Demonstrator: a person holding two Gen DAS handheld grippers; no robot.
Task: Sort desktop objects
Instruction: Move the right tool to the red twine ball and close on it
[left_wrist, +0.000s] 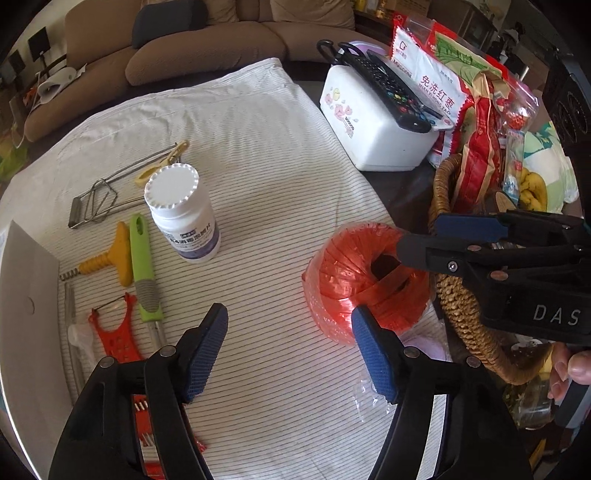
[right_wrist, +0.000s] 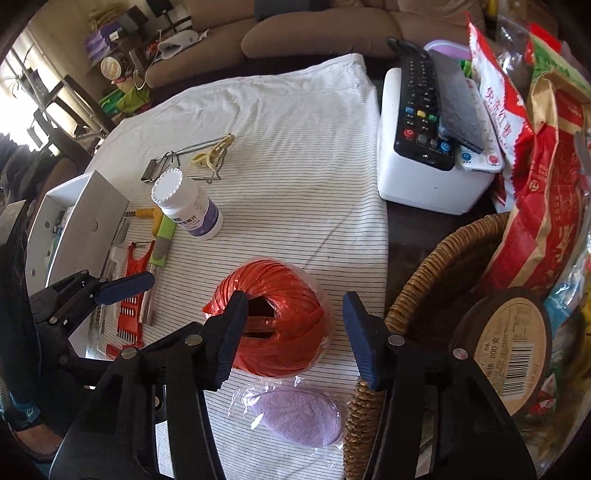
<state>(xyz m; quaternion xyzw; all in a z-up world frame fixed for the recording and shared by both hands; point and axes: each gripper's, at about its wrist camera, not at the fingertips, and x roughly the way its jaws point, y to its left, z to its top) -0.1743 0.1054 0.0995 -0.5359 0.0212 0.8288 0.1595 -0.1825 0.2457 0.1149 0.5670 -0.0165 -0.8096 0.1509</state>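
A red ball of plastic twine (left_wrist: 364, 280) (right_wrist: 275, 319) in clear wrap lies on the striped cloth (left_wrist: 258, 155). My right gripper (right_wrist: 291, 332) is open, with its jaws on either side of the ball, and it also shows in the left wrist view (left_wrist: 436, 240). My left gripper (left_wrist: 290, 349) is open and empty, just left of the ball, and it also shows in the right wrist view (right_wrist: 122, 286). A white pill bottle (left_wrist: 183, 212) (right_wrist: 186, 208) stands upright. A green peeler (left_wrist: 144, 269), a yellow tool (left_wrist: 107, 260), a red slicer (left_wrist: 114, 328) and wire tongs (left_wrist: 110, 195) lie at the left.
A wicker basket (right_wrist: 417, 291) with snack bags and a round tin (right_wrist: 506, 347) sits at the right. A white box (right_wrist: 424, 177) carries remote controls. A purple sponge in wrap (right_wrist: 299, 417) lies near me. A grey box (right_wrist: 70, 225) stands at the left.
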